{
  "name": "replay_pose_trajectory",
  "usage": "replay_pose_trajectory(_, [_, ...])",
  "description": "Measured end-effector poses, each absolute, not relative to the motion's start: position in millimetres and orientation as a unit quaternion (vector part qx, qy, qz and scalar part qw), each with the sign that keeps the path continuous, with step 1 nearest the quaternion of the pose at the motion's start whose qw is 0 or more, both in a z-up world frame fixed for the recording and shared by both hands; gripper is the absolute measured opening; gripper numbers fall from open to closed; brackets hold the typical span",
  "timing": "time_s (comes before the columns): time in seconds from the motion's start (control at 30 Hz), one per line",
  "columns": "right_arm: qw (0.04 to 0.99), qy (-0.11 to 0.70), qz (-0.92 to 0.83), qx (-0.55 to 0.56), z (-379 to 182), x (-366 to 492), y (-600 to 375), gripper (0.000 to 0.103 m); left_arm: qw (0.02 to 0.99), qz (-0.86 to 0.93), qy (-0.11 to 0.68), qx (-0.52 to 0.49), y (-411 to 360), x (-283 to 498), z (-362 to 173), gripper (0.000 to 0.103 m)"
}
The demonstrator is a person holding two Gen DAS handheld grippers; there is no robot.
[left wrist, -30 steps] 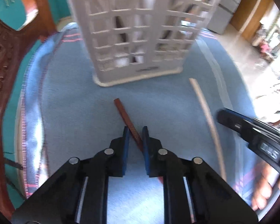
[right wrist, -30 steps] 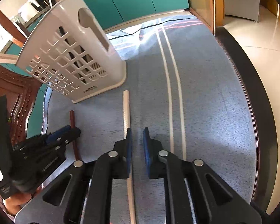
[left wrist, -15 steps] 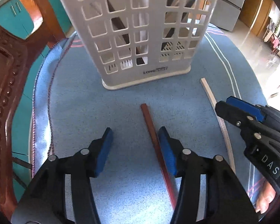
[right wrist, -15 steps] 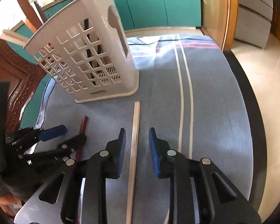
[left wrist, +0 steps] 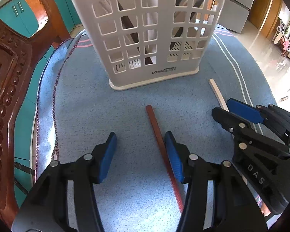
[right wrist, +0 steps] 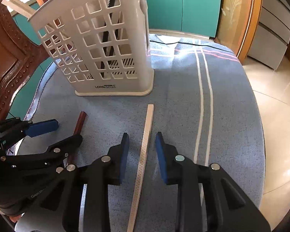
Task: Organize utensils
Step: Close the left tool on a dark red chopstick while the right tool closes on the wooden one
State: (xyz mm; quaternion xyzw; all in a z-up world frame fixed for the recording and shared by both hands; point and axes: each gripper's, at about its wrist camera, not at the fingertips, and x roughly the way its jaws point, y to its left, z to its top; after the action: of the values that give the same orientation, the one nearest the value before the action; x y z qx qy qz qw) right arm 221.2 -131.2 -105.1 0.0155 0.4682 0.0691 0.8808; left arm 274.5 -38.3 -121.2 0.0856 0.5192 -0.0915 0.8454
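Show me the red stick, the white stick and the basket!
red stick [left wrist: 156, 129]: left wrist view, upper shaft.
white stick [right wrist: 146, 139]: right wrist view, middle shaft.
basket [left wrist: 154, 71]: left wrist view, front wall near base.

White plastic lattice basket [left wrist: 150, 29], smooth, slightly glossy; fuzzy matt blue cloth [left wrist: 125, 116] beneath; reddish-brown stick [left wrist: 160, 141], smooth; pale stick [right wrist: 143, 154], cross-hatched texture; glossy carved wooden chair [left wrist: 3, 77].

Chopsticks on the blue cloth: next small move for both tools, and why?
Probably close each tool. The red-brown chopstick lies between the left tool's open pads, against the right one; the pale chopstick lies untouched between the right tool's opening pads. Both lie flat before the white basket.
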Motion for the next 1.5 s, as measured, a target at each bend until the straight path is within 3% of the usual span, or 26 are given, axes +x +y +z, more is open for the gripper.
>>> replay_pose_trajectory(0.37, [0.871,0.488,0.062,0.015,-102.7,211.5,-139.4,0.023,0.849,-0.074,0.515,0.09,-17.4,265.8,-122.8,0.057])
replay_pose_trajectory(0.77, [0.877,0.476,0.064,0.0,-103.8,210.1,-126.9,0.039,0.852,-0.062,0.511,0.098,-23.6,265.1,-121.5,0.064])
replay_pose_trajectory(1.5, [0.885,0.463,0.043,-0.029,-106.3,212.0,-122.3,0.04,0.853,-0.058,0.508,0.099,-20.1,263.4,-122.4,0.069])
